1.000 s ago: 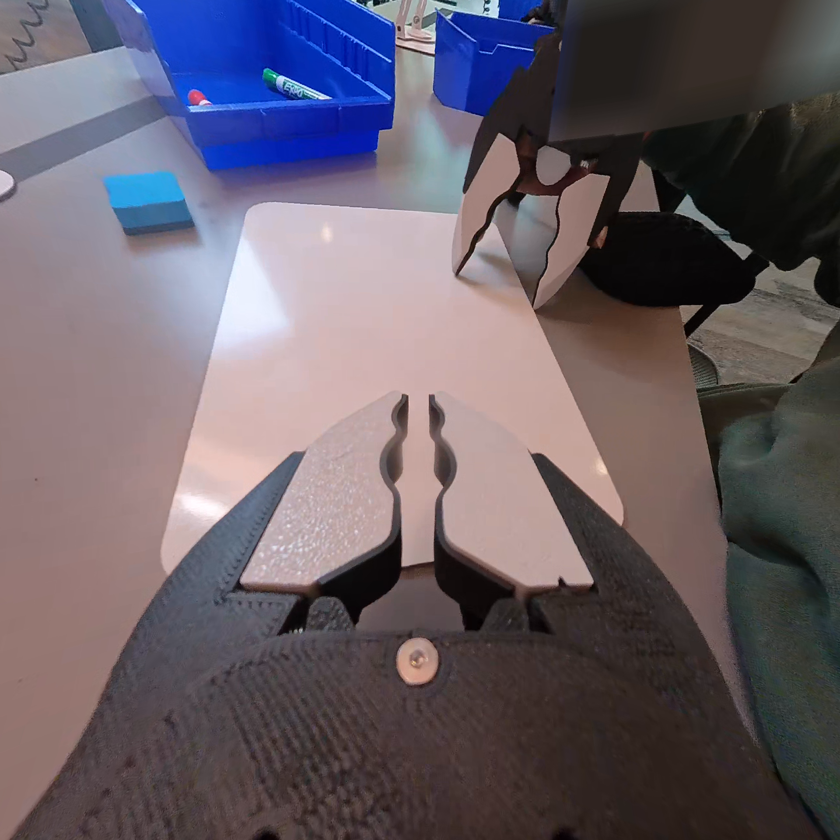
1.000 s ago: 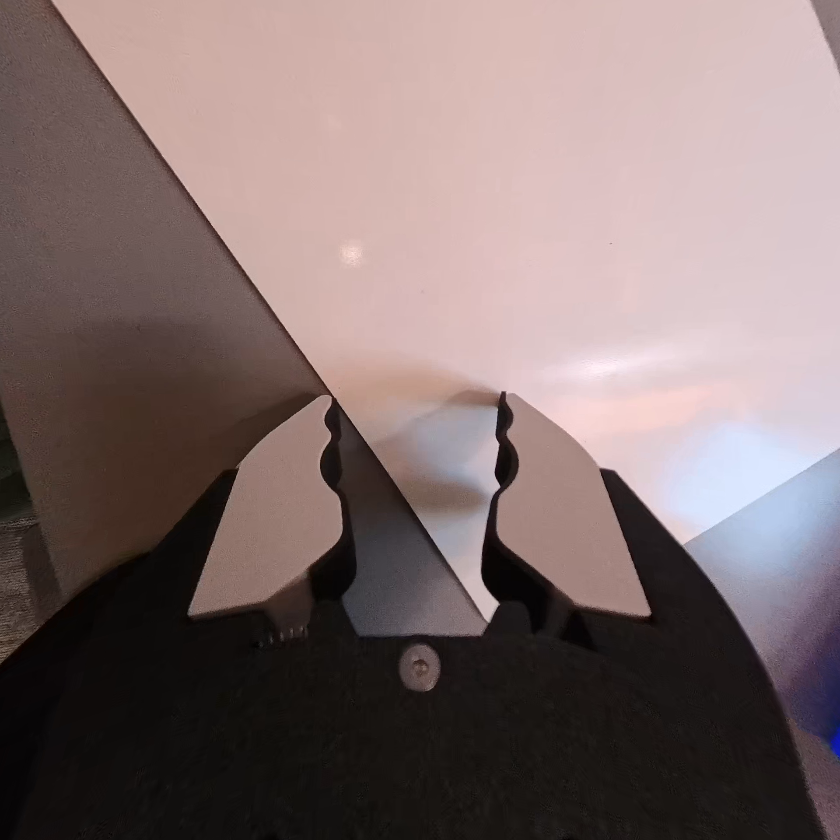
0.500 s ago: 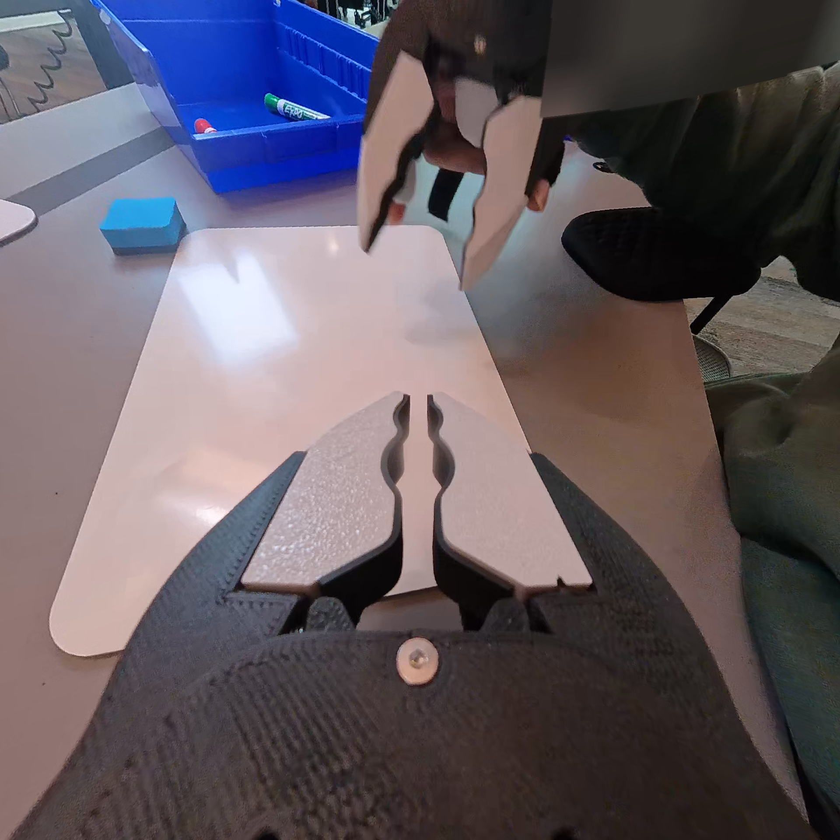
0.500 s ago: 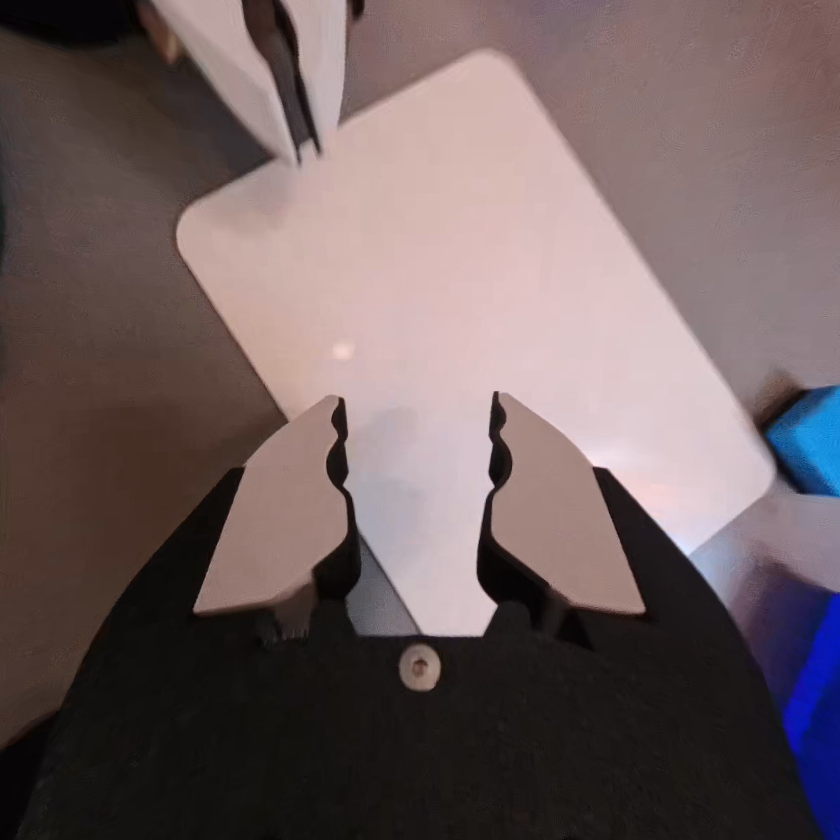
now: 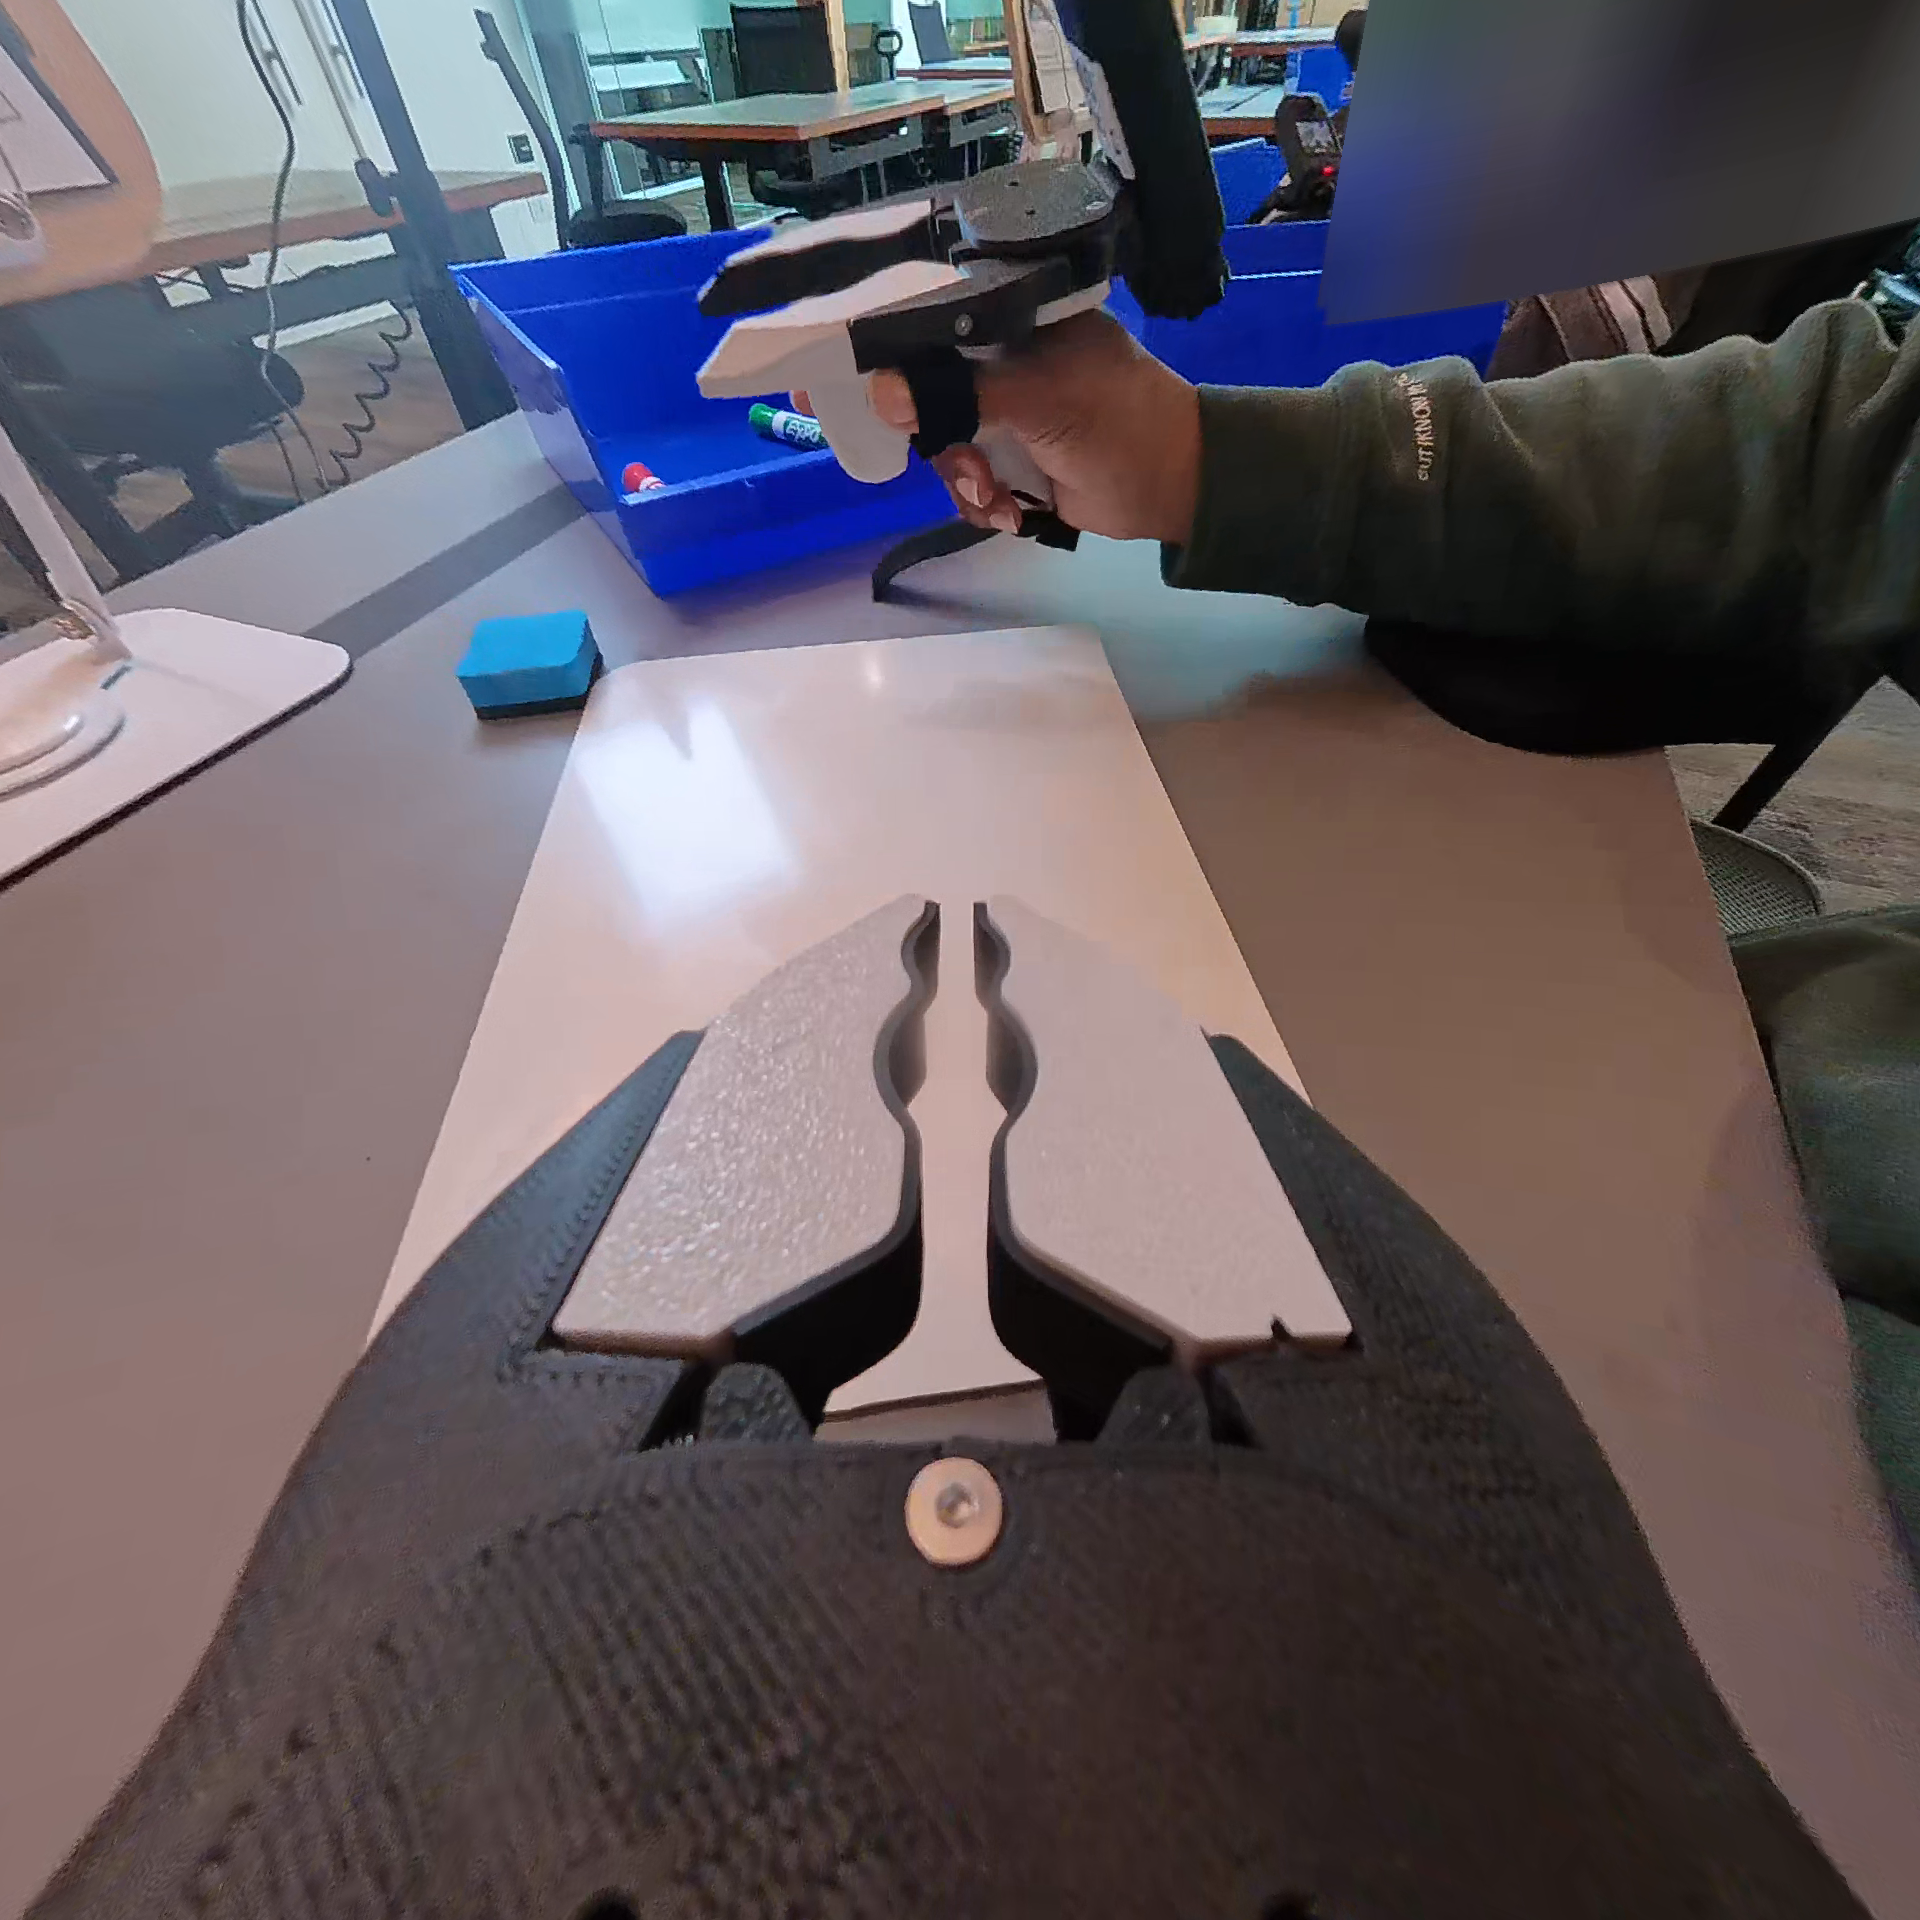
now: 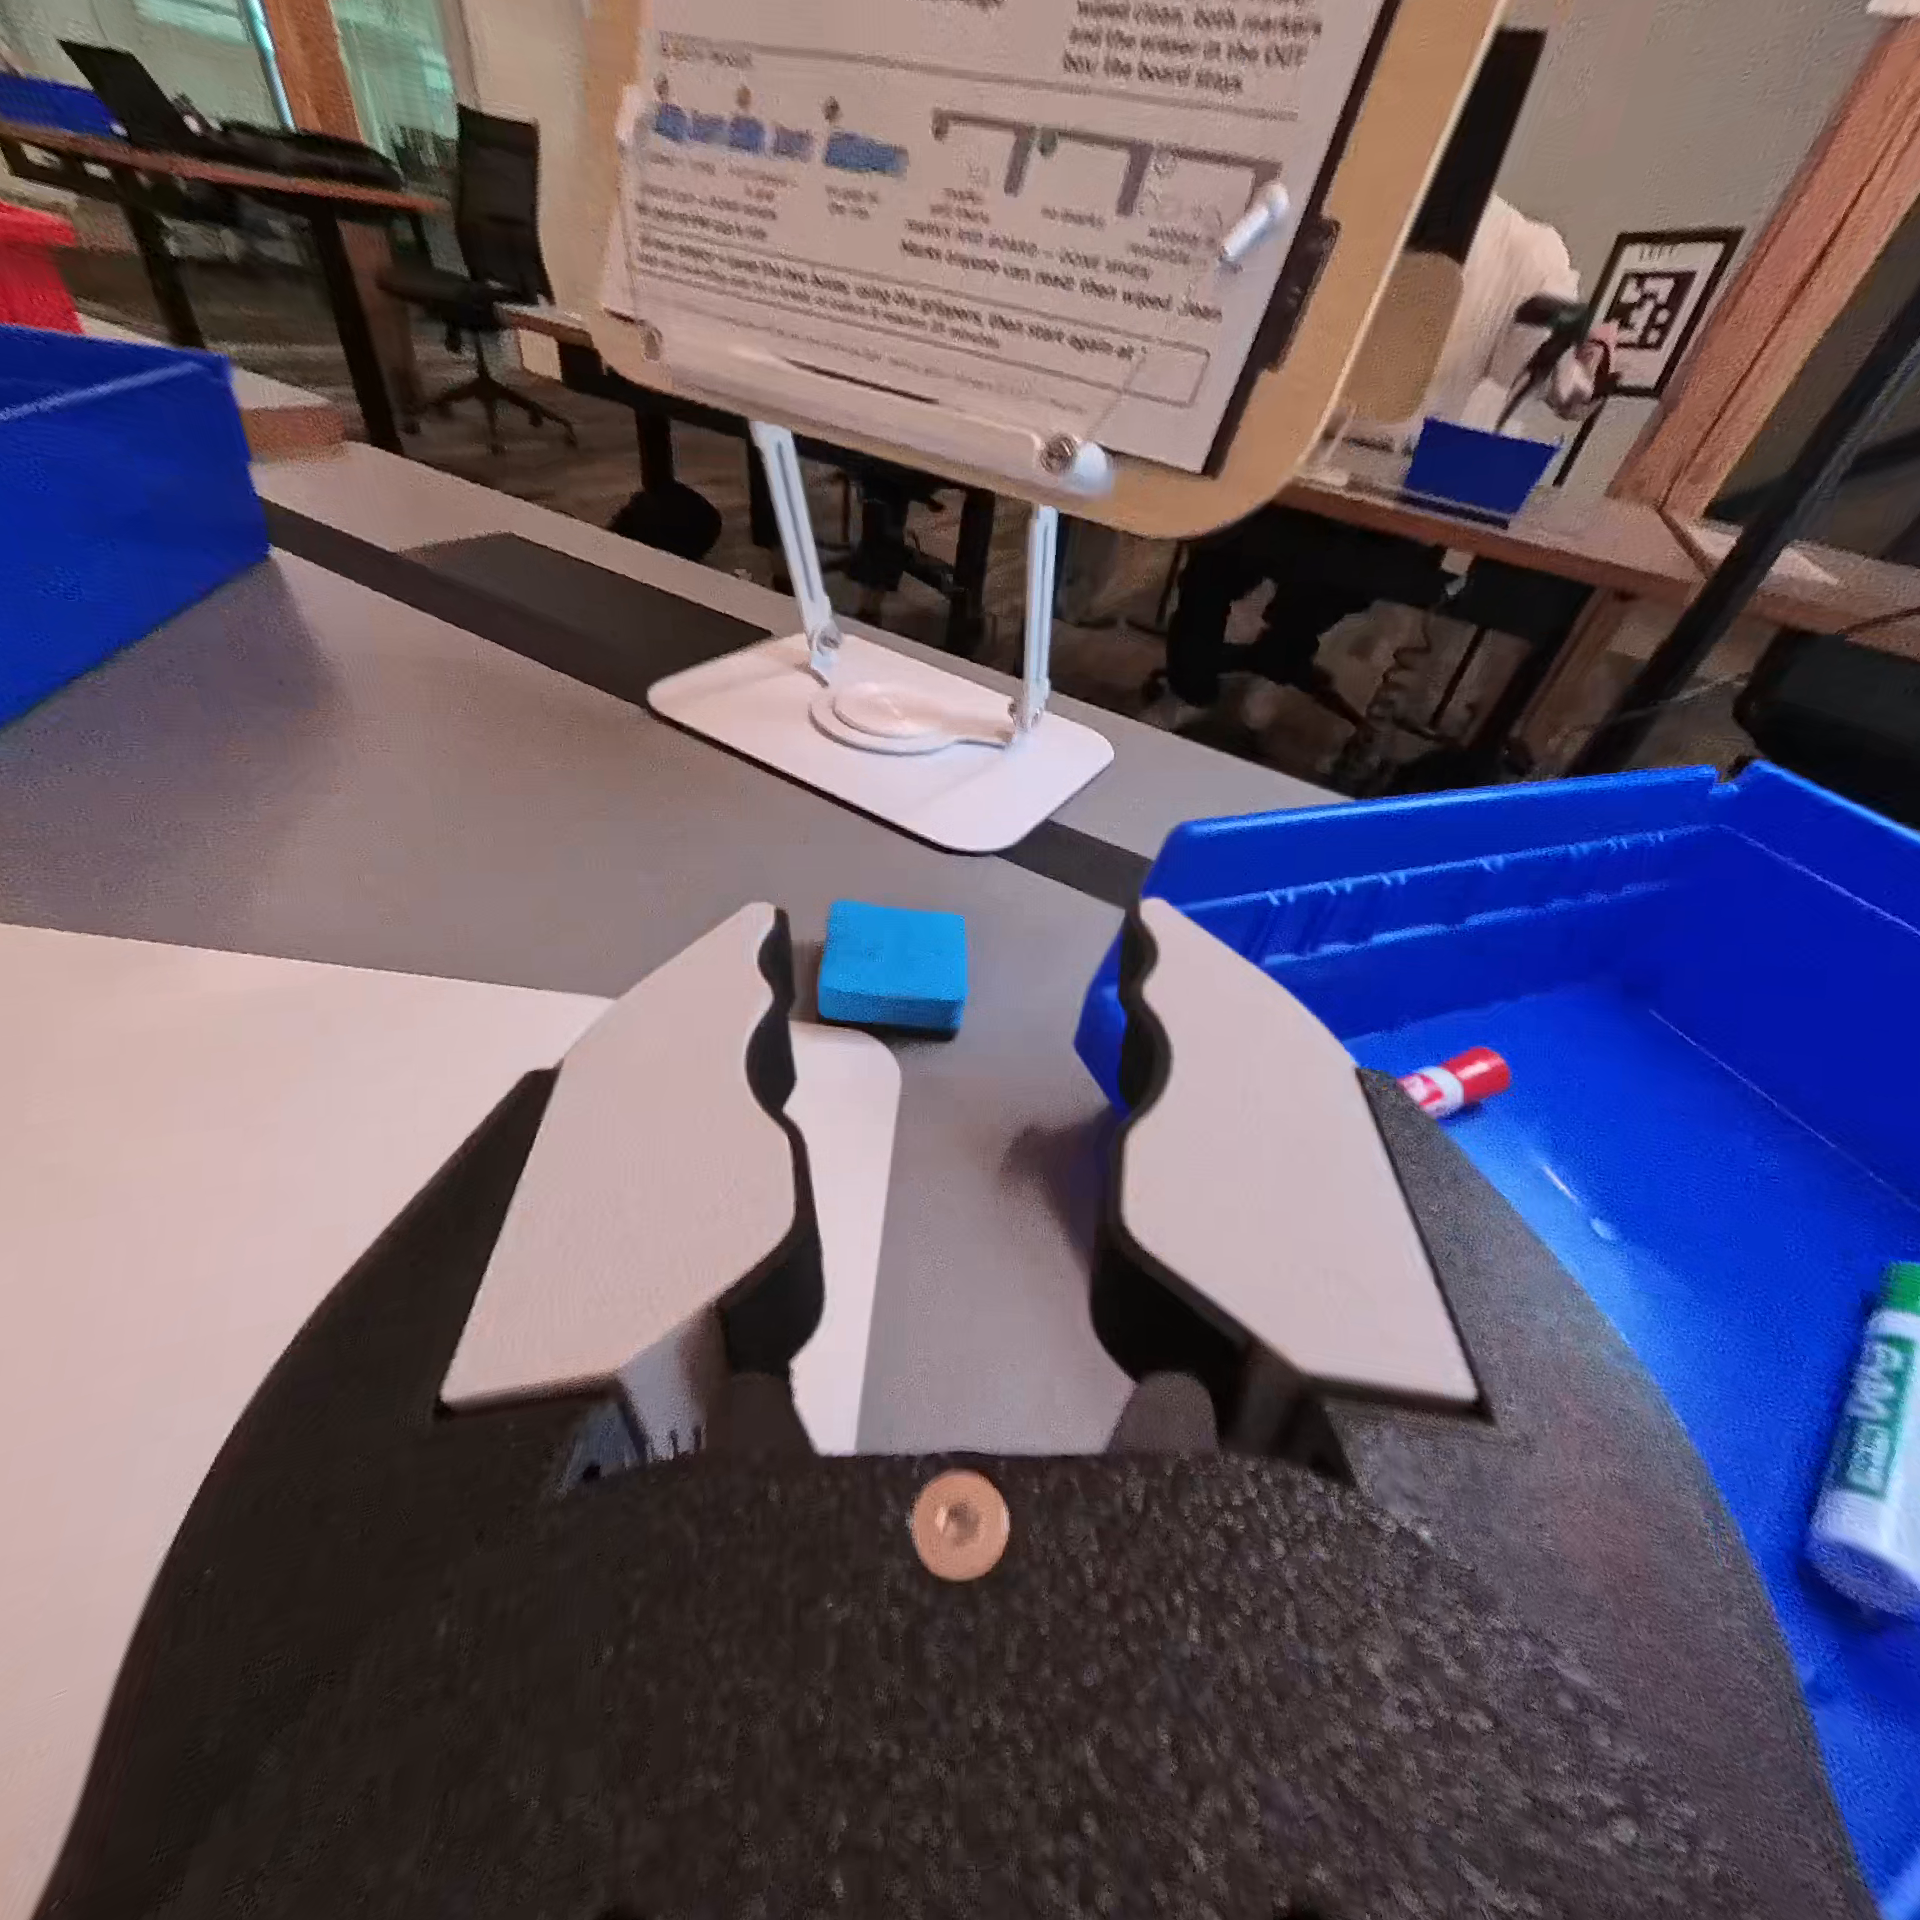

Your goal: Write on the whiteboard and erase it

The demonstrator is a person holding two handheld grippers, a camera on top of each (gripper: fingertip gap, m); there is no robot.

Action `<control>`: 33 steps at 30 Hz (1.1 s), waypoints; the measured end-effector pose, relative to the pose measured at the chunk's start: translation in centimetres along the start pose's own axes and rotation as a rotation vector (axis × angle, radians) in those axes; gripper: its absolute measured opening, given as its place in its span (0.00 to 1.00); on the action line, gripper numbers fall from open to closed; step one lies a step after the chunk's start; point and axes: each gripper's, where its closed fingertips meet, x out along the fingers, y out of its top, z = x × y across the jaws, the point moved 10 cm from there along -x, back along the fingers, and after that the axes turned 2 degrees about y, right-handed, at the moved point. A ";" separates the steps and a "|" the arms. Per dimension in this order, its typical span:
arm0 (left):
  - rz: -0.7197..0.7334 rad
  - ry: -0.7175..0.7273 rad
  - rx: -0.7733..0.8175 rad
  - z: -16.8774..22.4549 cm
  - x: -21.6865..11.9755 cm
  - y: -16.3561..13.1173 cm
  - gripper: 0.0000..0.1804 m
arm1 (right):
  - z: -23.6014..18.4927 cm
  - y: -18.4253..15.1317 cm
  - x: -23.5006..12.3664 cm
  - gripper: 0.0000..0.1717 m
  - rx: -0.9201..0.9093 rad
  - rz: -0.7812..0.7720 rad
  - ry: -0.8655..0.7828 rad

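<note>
A blank whiteboard (image 5: 831,831) lies flat on the grey table; its corner also shows in the right wrist view (image 6: 208,1143). My left gripper (image 5: 956,909) hovers low over its near end, fingers nearly together with only a thin slit and nothing between them. My right gripper (image 6: 956,909) is open and empty. It is held level in the air by a hand (image 5: 1070,436), at the blue bin's near left corner, pointing toward the blue eraser (image 6: 894,966). It also shows in the left wrist view (image 5: 717,338). The eraser (image 5: 528,663) sits just off the board's far left corner.
A blue bin (image 6: 1558,935) holds a green marker (image 6: 1870,1444) and a red-capped marker (image 6: 1455,1078). A white stand base (image 6: 883,748) with an instruction sheet is behind the eraser. A second blue bin (image 5: 1299,312) is farther back. A black chair (image 5: 1558,686) is at the table's right edge. Tip to tip, the grippers are about 25 cm apart.
My right gripper lifted off the whiteboard's edge and swung over toward the blue bin, staying open and empty. My left gripper stayed nearly closed over the board's near end.
</note>
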 end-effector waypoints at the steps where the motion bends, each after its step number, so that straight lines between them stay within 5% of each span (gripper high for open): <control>1: 0.004 0.009 0.005 -0.1 -0.1 0.0 0.03 | 0.6 -0.2 0.0 0.37 -0.005 -0.038 -0.009; 11: 0.010 0.162 -0.018 -2.3 -1.7 0.9 0.06 | 4.3 -3.1 -0.1 0.38 -0.376 -0.626 -0.268; 16: 0.030 0.194 -0.071 -3.1 -2.5 1.3 0.09 | 5.1 -5.0 0.4 0.33 -0.474 -0.781 -0.283; 20: 0.017 0.204 -0.059 -3.0 -2.4 1.4 0.11 | 5.3 -5.9 0.7 0.21 -0.624 -0.824 -0.314; 26: -0.008 0.217 -0.030 -3.3 -2.8 2.6 0.16 | 5.0 -5.8 0.3 0.20 -0.689 -0.855 -0.291; 30: -0.151 0.133 -0.058 -3.8 -5.3 4.6 0.24 | 4.4 -4.8 -0.4 0.20 -0.722 -0.827 -0.286; 33: -0.354 0.323 0.050 -5.9 -8.5 4.3 0.26 | 3.8 -3.6 -1.2 0.20 -0.740 -0.803 -0.270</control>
